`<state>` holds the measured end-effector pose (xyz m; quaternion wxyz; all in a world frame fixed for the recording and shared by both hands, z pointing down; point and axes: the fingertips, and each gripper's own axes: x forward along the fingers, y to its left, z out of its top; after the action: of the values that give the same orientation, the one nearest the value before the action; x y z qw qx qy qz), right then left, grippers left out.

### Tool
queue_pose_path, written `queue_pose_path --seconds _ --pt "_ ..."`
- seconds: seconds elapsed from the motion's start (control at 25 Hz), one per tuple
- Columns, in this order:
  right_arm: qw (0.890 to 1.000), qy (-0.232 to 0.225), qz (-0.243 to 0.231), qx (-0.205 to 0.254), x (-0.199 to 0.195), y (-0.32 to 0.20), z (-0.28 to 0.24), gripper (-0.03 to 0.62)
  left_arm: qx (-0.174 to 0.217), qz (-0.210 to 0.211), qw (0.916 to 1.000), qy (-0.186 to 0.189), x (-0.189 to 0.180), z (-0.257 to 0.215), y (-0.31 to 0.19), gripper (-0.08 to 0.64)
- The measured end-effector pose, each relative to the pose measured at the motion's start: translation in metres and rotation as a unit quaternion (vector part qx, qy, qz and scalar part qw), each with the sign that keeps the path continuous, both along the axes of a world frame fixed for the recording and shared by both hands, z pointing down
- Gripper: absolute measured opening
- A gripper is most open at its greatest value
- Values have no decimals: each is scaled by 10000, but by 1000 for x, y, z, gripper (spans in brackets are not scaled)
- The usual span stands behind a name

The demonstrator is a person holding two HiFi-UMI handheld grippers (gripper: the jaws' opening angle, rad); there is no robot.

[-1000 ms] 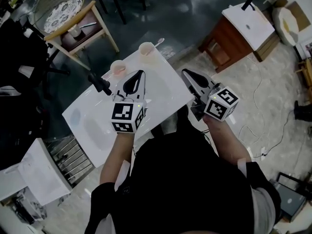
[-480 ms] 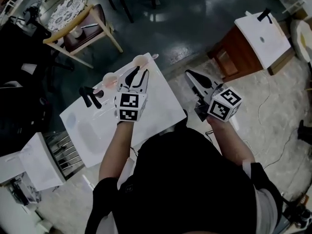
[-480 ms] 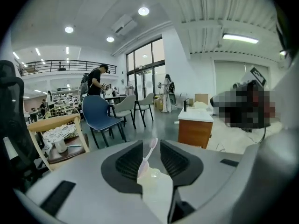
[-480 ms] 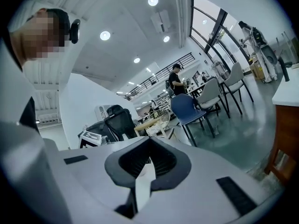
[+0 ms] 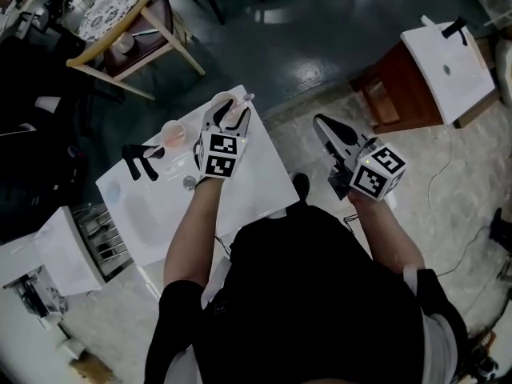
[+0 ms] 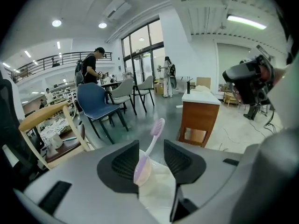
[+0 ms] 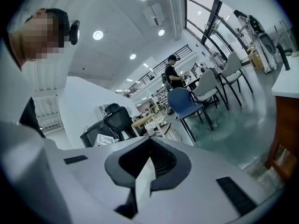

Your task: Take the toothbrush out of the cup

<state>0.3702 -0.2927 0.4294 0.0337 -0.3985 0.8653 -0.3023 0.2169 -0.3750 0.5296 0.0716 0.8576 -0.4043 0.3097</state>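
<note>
A pale cup stands at the far edge of the white table. A pink-and-lilac toothbrush leans out of it to the right. My left gripper reaches over the table, and its jaws have just been opening. They stand open on either side of the cup. In the left gripper view the toothbrush rises between the two pads without touching them, so my left gripper holds nothing. My right gripper hovers off the table's right side. Seen in its own view, the right gripper is shut and empty.
A second pinkish cup and a black tap stand left of the gripper on the table. A wooden chair with a patterned plate is beyond the table's left. A brown cabinet with a white top stands at right.
My left gripper has moved forward and down to the far cup, and its jaws have gone from shut to open around it. The right gripper has drifted right, beside the table.
</note>
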Motion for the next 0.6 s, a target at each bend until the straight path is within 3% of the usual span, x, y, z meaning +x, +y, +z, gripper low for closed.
queue_pose_path --seconds 0.24,0.6 --pt "9999 -73 -28 -77 4 -1 11 28 -146 45 9991 -388 1 26 -7 156" --pt "9998 -142 87 -145 18 1 15 28 111 27 9976 -678 8 23 -19 48"
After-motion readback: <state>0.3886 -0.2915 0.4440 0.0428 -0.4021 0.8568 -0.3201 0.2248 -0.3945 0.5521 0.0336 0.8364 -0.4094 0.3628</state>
